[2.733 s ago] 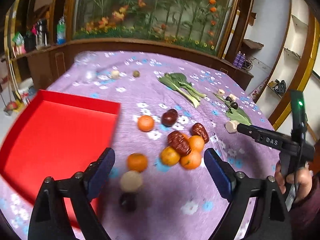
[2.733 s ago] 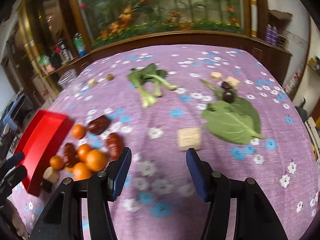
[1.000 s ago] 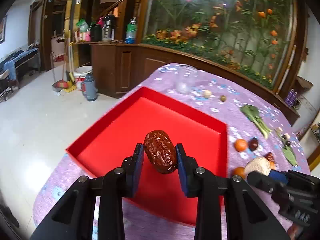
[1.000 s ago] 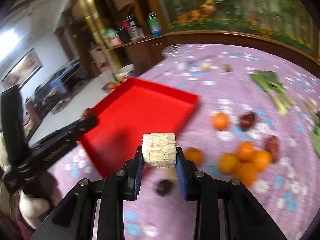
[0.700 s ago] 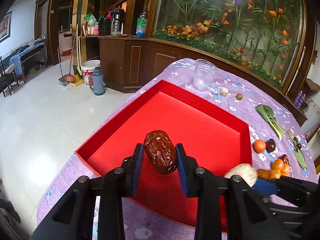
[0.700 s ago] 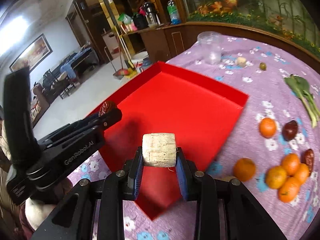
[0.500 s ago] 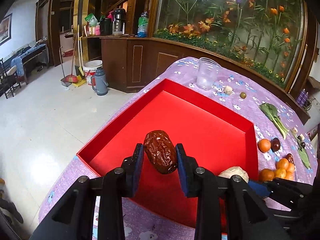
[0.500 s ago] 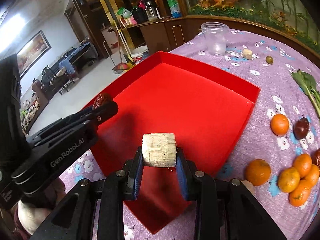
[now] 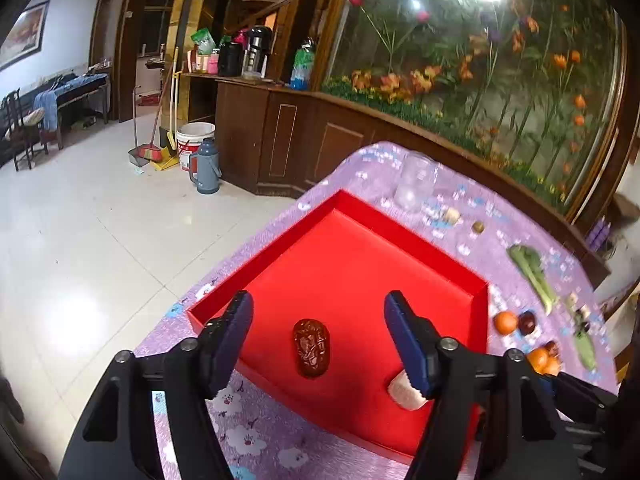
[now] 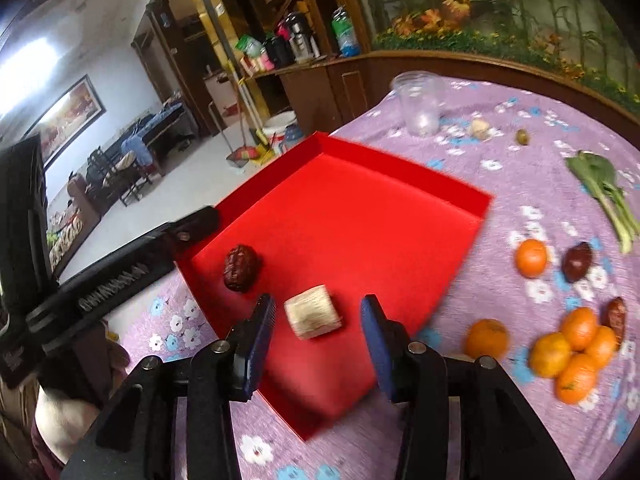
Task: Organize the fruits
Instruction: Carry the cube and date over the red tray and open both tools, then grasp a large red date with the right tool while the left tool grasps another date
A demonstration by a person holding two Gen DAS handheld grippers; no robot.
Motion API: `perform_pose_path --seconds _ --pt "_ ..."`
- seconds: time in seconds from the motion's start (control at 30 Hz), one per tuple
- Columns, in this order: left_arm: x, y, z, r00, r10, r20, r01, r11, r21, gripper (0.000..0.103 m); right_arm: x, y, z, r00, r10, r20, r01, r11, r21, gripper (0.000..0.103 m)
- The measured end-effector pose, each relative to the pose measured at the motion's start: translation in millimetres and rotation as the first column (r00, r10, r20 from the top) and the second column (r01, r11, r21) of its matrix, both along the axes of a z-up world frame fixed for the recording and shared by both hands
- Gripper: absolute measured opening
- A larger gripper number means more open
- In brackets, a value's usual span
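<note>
A red tray lies on the purple flowered tablecloth. A wrinkled brown date rests on the tray floor, below and between the blue pads of my left gripper, whose jaws are opening with nothing pressed between them. A pale beige block lies in the tray's near corner, beneath my right gripper; its jaws are opening too and its pads stand clear of the block. Oranges and more dates lie on the cloth to the right.
A clear plastic cup stands beyond the tray's far corner. Green leafy stalks and small round bits lie further back. The table's left edge drops to a tiled floor. A person's hand holds the left gripper.
Both grippers opened. The date dropped from the left gripper onto the tray floor, and the beige block dropped from the right gripper into the tray's near corner.
</note>
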State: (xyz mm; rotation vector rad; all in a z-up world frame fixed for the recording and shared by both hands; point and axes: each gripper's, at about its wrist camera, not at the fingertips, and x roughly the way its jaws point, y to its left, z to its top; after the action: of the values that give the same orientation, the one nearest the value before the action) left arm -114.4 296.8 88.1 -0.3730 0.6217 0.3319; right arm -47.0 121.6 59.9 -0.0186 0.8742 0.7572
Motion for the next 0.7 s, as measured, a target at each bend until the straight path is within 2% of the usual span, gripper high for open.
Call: perform_pose_path --seconds 0.1,0.27,0.43,0.57,0.7 --pt "-9.2 -4.1 11.3 1.000 -0.010 0.025 0.010 1.000 -0.011 0.070 -2.2 -30.1 9.6 0.998 -0.054 0.016 0.053 0.998 0.016 0.050" --pt "-13.5 -27.3 23.0 0.998 -0.056 0.037 0.055 0.998 0.020 0.071 -5.6 -97.3 19.2 0.983 -0.178 0.035 0.177 0.984 0.035 0.059" --pt "-6.7 -65.1 23.7 0.989 -0.144 0.019 0.143 0.989 0.049 0.073 -8.9 -175.6 16.4 0.944 -0.329 0.026 0.328 0.944 0.040 0.062" --pt "5.4 -103.9 16.6 0.969 -0.245 -0.020 0.246 0.967 0.064 0.073 -13.1 -213.4 7.6 0.918 -0.397 0.007 0.397 0.917 0.034 0.062" --pt "15.7 -136.3 5.2 0.942 -0.329 -0.065 0.333 0.940 0.076 0.073 -13.2 -229.7 -2.5 0.912 -0.410 -0.013 0.410 0.912 0.033 0.062"
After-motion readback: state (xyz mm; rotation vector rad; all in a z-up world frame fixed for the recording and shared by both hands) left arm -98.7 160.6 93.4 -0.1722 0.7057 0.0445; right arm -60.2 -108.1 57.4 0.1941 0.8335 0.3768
